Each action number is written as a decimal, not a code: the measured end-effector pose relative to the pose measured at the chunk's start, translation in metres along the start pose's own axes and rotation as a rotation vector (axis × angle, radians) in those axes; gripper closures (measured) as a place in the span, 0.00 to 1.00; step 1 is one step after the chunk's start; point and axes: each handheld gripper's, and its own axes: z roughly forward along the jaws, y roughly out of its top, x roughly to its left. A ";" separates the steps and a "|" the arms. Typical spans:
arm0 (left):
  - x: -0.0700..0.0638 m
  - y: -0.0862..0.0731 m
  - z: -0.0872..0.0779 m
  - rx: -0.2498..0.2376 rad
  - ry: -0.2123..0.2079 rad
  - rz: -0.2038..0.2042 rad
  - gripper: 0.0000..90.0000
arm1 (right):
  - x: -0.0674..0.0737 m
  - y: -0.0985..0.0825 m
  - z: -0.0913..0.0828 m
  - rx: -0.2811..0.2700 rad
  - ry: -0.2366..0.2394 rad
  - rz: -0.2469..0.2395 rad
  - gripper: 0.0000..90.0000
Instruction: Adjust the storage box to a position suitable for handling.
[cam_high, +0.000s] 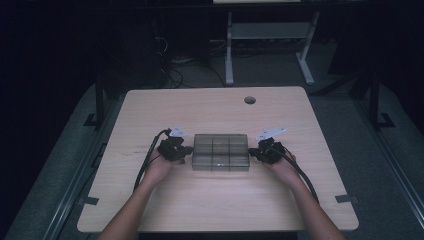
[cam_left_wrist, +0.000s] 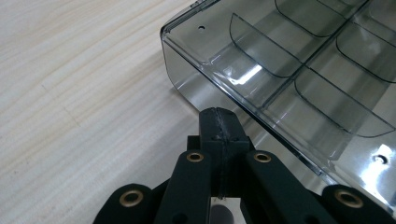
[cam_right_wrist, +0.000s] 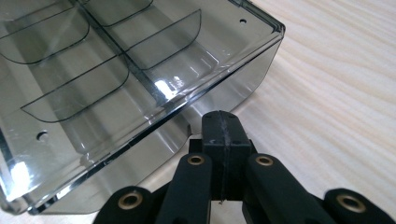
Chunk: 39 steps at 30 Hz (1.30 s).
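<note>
box: a clear divided box is set mid-table, compartments empty.
left gripper: jaws pressed together, nothing held, at the box's side wall.
right gripper: likewise closed and empty, at the opposite wall.
progress: judged barely begun; box not yet gripped or lifted.

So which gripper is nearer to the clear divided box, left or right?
Neither clearly: the left gripper is at the clear divided box's left end, the right gripper at its right end, both shut.
</note>
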 end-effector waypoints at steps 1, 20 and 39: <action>-0.001 0.000 -0.001 0.004 0.001 0.005 1.00 | 0.001 -0.001 0.000 -0.002 -0.001 -0.003 1.00; -0.020 -0.016 -0.018 0.029 -0.008 0.020 1.00 | 0.024 -0.007 -0.012 0.033 0.010 -0.056 1.00; -0.039 -0.032 -0.034 0.052 -0.032 0.054 1.00 | 0.043 -0.019 -0.027 0.023 0.033 -0.068 1.00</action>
